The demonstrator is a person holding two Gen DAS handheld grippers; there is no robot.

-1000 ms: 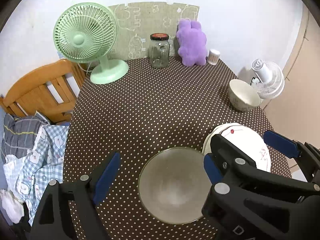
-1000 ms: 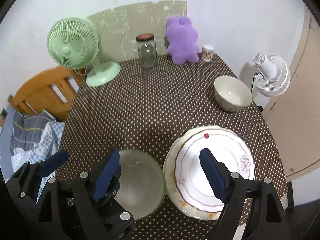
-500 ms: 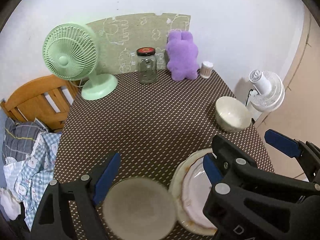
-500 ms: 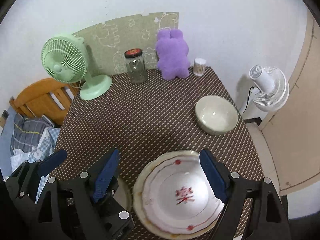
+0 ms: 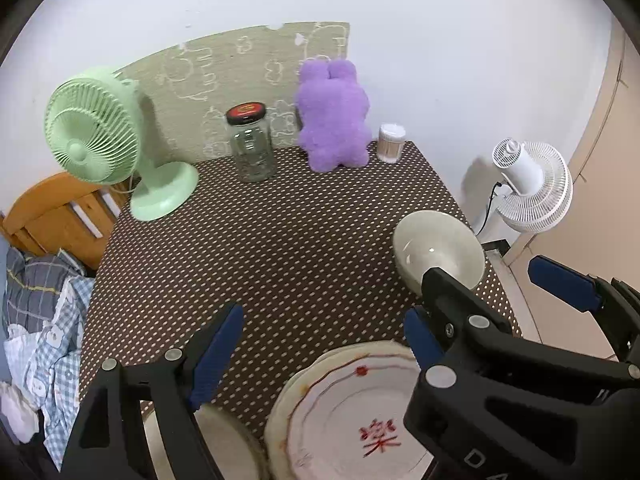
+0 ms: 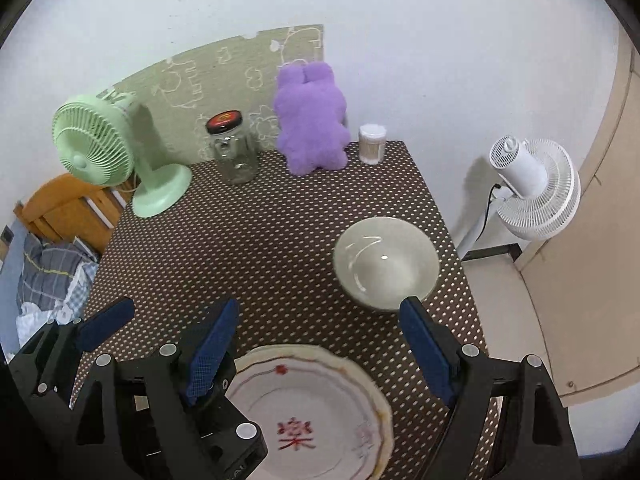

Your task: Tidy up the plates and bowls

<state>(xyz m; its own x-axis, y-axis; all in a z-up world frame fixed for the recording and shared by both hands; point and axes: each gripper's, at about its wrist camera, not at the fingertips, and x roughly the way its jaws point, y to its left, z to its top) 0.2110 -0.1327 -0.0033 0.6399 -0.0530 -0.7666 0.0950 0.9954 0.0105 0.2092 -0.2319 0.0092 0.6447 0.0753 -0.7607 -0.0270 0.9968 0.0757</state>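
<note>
Both hand-held grippers are spread open and empty: my right hand-held gripper [image 6: 316, 344] hovers above the stacked plates [image 6: 320, 408] at the near edge of the bench [image 6: 280, 240], and my left hand-held gripper [image 5: 320, 340] hangs just beside it, over a shallow grey bowl [image 5: 224, 440] that only peeks in at the bottom of the left view. A cream bowl [image 6: 386, 262] sits apart, near the right edge. I judge this to be the choosing step, with nothing gripped yet. Next, I'd lower one open jaw over a bowl rim, close, and bring the bowls together; glazed rims may slip.
</note>
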